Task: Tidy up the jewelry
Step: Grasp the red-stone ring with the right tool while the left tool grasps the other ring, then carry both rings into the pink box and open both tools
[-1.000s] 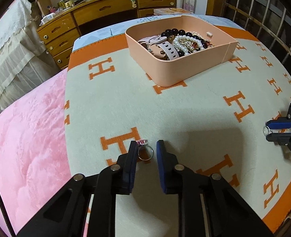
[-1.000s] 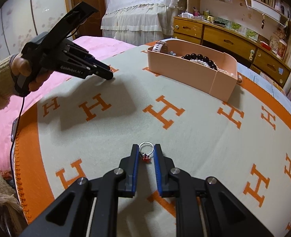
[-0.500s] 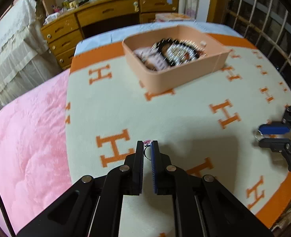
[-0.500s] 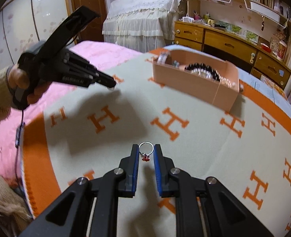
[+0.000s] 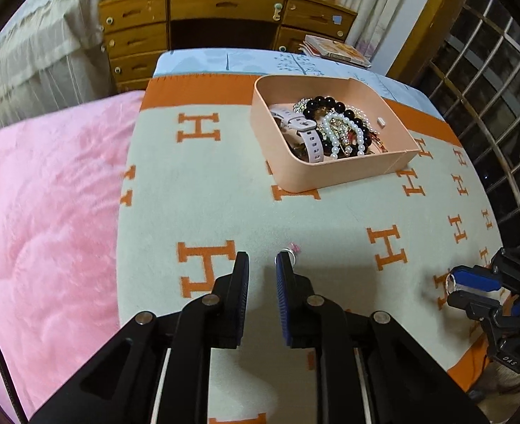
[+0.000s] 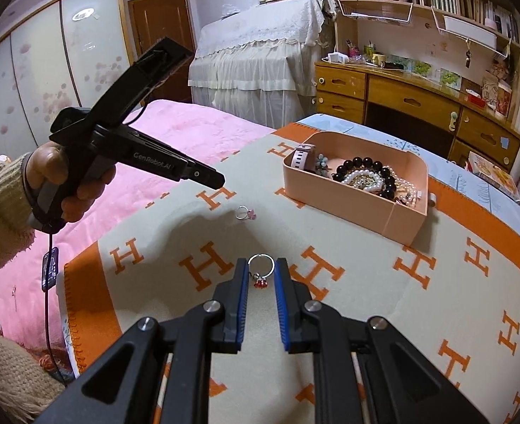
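Right claw (image 6: 261, 270): closed on the red-charm ring (image 6: 260, 268), pads pressing the band from both sides, charm hanging between them. Appears lifted clear of the blanket (image 6: 366, 282).

Left claw (image 5: 262, 259): jaws narrowly apart, having just been opening, with nothing between them. Pink-stone ring (image 6: 244, 212): lying loose on the blanket below the claw tip in the right wrist view. In the left wrist view, partly hidden behind one fingertip; contact there cannot be judged.

Peach box (image 6: 352, 208): far right on the blanket, already holding a watch, pearls and dark beads. Pink bed cover to the left.

Step in hand, as judged: carry the red-charm ring to the box.

- Keep pressure steady; a thin band slips easily from flat pads.
- Travel above the box wall, not into it.
- Release low over a bare part of the box floor, away from the bead tangle.
- For the pink-stone ring, spread the left claw wider, straddle the band, then close squarely.
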The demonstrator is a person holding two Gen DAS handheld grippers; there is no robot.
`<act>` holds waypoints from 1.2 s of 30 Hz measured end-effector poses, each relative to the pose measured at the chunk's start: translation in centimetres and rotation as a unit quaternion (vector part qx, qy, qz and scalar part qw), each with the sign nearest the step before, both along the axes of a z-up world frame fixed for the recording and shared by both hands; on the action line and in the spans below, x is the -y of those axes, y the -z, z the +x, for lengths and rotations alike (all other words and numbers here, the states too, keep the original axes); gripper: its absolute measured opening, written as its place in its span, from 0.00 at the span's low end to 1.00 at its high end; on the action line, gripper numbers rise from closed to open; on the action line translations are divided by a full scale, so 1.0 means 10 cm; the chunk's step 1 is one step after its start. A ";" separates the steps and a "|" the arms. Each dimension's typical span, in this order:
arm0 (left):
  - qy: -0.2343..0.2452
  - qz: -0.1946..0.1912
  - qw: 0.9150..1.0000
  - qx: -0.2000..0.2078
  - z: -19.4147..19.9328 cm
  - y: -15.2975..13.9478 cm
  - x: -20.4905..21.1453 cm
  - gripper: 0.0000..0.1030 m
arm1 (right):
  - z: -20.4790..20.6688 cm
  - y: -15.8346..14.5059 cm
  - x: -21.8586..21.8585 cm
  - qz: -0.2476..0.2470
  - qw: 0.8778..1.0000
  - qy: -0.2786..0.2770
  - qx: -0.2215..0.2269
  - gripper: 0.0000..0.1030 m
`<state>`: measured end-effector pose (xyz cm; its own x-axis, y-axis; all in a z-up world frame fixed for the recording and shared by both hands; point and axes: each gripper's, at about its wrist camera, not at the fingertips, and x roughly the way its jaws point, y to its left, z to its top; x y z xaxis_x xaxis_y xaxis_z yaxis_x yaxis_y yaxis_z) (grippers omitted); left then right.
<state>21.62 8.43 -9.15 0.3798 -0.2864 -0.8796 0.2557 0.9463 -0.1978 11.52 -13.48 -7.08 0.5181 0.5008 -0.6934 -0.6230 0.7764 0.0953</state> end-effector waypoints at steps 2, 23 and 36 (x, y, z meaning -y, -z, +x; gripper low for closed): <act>0.005 -0.010 1.000 -0.009 0.00 0.04 0.03 0.24 | 0.00 0.00 0.02 0.002 1.000 0.002 -0.001 0.14; 0.140 0.077 0.986 0.050 0.06 0.37 0.47 0.14 | 0.05 0.13 0.08 0.005 1.000 0.010 -0.029 0.14; 0.124 0.080 0.988 0.055 -0.05 0.01 0.54 0.05 | 0.18 -0.08 -0.01 0.017 1.000 0.013 -0.017 0.14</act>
